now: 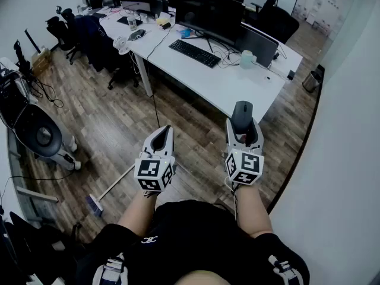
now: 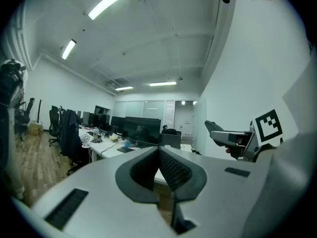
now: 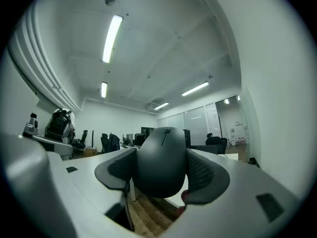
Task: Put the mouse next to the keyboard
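Right hand-held gripper [image 1: 243, 126] with jaws spread wide and clamped on the flanks of the dark mouse [image 3: 161, 165], which is carried in the air above the wooden floor, not yet over the counter [image 1: 228, 91]. The mouse's long axis runs along the jaws, with its tapered end pointing forward. Left hand-held gripper [image 1: 161, 133] is just beside it, jaws together and empty.

The black keyboard [image 1: 195, 53] lies on the counter ahead and to the left of the mouse, well apart from it. Its long axis runs slantwise, parallel to the counter's near edge, in front of the monitor [image 1: 208, 9]. Its right end faces the loaded gripper, and bare counter shows just beyond that end. Judged from this layout, the coming move is a forward carry by the right arm to that bare patch.
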### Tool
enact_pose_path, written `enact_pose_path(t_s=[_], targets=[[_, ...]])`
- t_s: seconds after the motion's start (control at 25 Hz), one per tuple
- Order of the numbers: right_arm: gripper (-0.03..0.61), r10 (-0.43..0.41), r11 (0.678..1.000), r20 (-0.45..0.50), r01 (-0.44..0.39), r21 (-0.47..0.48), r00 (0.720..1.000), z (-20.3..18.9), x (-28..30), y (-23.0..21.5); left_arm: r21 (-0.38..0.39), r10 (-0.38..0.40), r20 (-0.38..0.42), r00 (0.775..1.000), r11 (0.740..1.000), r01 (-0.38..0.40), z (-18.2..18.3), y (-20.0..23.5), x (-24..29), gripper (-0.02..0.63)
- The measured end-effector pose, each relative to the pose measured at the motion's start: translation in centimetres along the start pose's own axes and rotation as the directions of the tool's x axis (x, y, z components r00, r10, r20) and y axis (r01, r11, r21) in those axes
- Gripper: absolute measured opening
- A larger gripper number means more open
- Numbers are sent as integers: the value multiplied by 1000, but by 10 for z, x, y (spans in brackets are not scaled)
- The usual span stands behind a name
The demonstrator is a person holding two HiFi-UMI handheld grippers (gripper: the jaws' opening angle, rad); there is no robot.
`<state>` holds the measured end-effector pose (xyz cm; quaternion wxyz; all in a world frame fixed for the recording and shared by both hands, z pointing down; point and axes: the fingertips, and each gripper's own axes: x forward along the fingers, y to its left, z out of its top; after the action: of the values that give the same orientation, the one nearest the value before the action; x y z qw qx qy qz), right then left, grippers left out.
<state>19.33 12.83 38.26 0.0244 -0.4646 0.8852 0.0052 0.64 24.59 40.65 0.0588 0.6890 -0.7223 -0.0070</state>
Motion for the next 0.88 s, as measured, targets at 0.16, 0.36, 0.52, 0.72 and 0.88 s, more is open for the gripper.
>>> enact_pose_path(t_s=[0.16, 0.36, 0.52, 0.72, 0.88], targets=[[324, 1, 1000, 18, -2, 23, 1000, 1, 4, 7, -2, 8, 4, 1000, 1000, -8, 1, 11, -2, 12], [325, 0, 1000, 15, 0, 26, 1000, -5, 9, 27, -7, 17, 11, 1000, 1000, -17, -1, 32, -8, 12], [325, -11, 1000, 19, 11, 29, 1000, -8, 10, 40, -3, 20, 16, 1000, 1000, -19, -3, 46, -15, 12], [325, -9, 999, 29, 7, 49, 1000, -8, 12, 51, -9, 44, 12, 999, 999, -44, -5, 69, -21, 12], [325, 13, 998, 42, -16, 62, 999, -6, 19, 60, -17, 58, 19, 998, 998, -58, -3, 83, -23, 12]])
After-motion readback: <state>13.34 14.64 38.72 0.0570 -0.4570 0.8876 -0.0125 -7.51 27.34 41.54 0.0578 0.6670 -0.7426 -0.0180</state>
